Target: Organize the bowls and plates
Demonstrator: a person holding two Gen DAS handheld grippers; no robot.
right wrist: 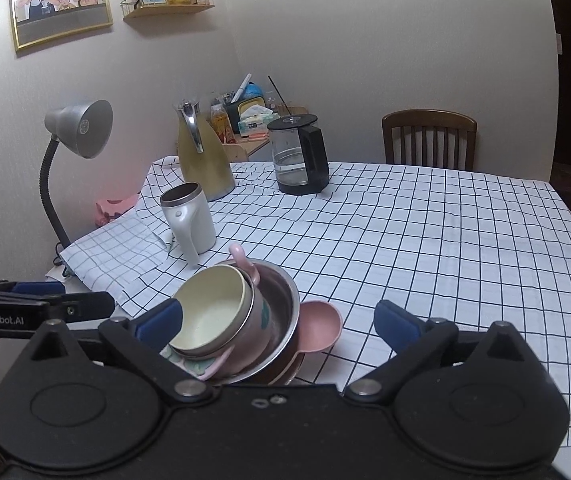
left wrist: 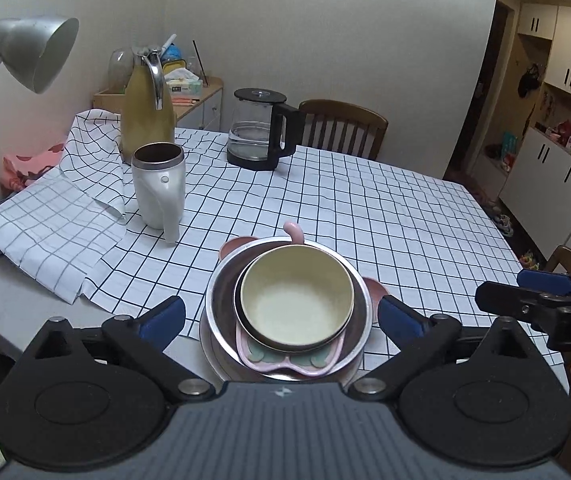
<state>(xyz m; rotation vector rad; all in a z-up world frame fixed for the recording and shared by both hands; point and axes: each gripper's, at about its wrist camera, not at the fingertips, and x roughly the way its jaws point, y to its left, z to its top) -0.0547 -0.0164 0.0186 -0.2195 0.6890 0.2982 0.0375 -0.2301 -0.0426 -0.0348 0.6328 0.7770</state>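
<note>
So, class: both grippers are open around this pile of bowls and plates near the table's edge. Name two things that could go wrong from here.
1. The cream bowl sits tilted on the pink plate inside the steel bowl, so a nudge from the right gripper could slide it off.
2. The pile stands near the table edge, where the checked cloth ends; a push by the left gripper might tip it toward the floor.

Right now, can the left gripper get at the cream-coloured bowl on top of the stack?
Probably yes. The left gripper is open, with its blue pads on either side of the stack, and the cream-coloured bowl sits on top with nothing over it. The right gripper is open beside the stack, not across the way.
</note>
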